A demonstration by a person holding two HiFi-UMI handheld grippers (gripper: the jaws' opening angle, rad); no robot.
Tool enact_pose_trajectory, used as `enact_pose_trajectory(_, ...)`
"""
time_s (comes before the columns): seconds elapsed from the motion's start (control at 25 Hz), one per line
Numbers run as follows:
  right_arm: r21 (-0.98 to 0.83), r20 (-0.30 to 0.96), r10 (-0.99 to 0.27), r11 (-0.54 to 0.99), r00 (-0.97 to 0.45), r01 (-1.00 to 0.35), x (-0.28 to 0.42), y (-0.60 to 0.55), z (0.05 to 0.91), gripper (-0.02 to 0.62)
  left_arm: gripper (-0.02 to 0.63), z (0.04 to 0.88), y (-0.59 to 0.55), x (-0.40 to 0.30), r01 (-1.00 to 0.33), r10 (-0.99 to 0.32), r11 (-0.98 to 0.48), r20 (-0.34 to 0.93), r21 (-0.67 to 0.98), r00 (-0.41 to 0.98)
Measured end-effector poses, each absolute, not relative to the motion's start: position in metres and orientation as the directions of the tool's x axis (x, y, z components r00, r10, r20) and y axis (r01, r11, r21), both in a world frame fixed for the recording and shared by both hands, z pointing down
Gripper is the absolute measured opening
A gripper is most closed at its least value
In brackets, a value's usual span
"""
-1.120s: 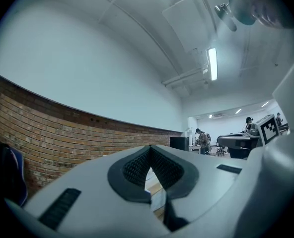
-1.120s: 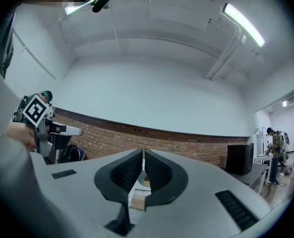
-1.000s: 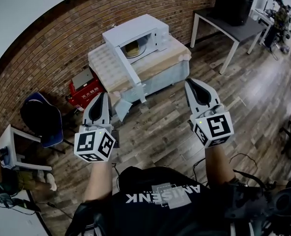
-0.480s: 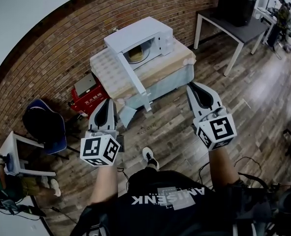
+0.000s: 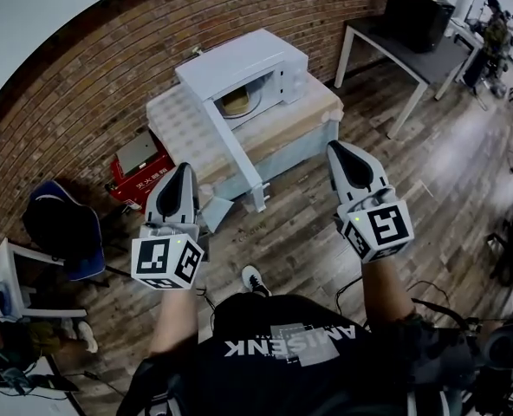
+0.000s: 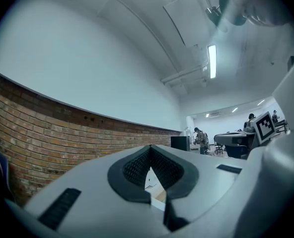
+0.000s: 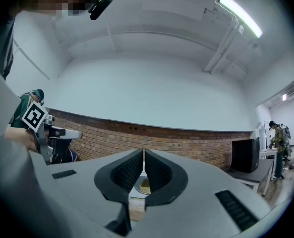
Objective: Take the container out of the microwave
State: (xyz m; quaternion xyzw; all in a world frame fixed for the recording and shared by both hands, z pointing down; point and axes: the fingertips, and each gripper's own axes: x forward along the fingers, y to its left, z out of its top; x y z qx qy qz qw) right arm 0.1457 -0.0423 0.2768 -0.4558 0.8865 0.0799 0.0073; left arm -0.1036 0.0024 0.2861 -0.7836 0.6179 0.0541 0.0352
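The container (image 5: 238, 102), seemingly a shallow dish, is seen inside the open microwave (image 5: 243, 72), well apart from both tools. The left gripper (image 5: 180, 176) and right gripper (image 5: 339, 156) are held closed and empty. The jaws should be opened before the cavity is reached, and the swung-out door (image 5: 232, 150) should be cleared on approach.

A low table (image 5: 183, 120) with a pale cover stands on the plank floor (image 5: 447, 189), ahead of the left tongs (image 5: 182, 170) and the right tongs (image 5: 337, 148). On it sits a white microwave (image 5: 239, 59), its door open toward the left tongs. Beyond the right tongs a white-legged table (image 5: 412, 55) bears a black box (image 5: 423, 7). A red box (image 5: 138, 159) lies on the floor left of the left tongs.
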Motion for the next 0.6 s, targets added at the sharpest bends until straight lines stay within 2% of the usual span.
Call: enact_pose_trajectory(0.6,0.141,0.028,-0.804,0.592,-0.594,-0.794,0.080,-0.143,0.301,0.040,0.011,0.299,-0.096,-0.181,-0.966,-0.962,-0.252,-0.120,0.057,0.244)
